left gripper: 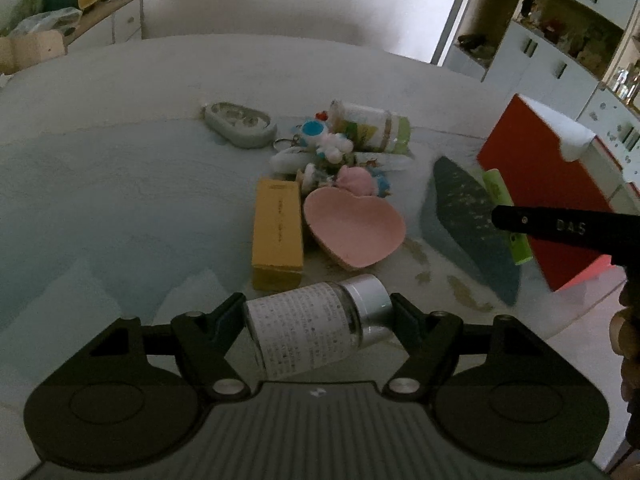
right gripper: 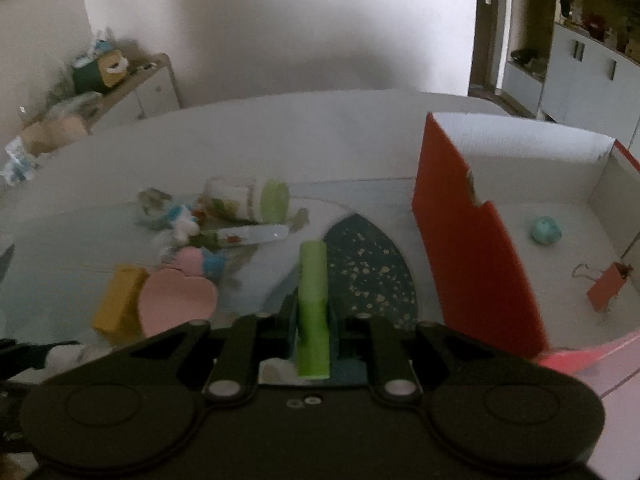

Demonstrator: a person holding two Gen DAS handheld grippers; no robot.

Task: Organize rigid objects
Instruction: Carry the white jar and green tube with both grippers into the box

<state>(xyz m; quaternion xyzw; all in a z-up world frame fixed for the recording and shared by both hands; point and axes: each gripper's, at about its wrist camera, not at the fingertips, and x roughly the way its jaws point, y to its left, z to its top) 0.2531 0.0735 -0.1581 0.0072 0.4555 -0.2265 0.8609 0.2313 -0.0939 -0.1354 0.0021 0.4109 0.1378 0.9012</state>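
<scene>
My left gripper (left gripper: 318,312) is shut on a glass bottle (left gripper: 308,326) with a white printed label and a silver cap, held lying sideways above the table. My right gripper (right gripper: 314,322) is shut on a light green stick-shaped tube (right gripper: 314,304) that points forward; the tube also shows in the left wrist view (left gripper: 504,208). A red box (right gripper: 476,248) with white inner walls stands at the right. It holds a teal ball (right gripper: 545,230) and a red binder clip (right gripper: 608,285).
On the table lie a yellow box (left gripper: 277,236), a pink heart-shaped dish (left gripper: 354,228), a dark speckled leaf-shaped plate (left gripper: 466,208), a green-capped jar (left gripper: 372,124), a grey case (left gripper: 240,124) and several small toys (left gripper: 328,148). A cluttered cabinet (left gripper: 108,20) stands at the far left.
</scene>
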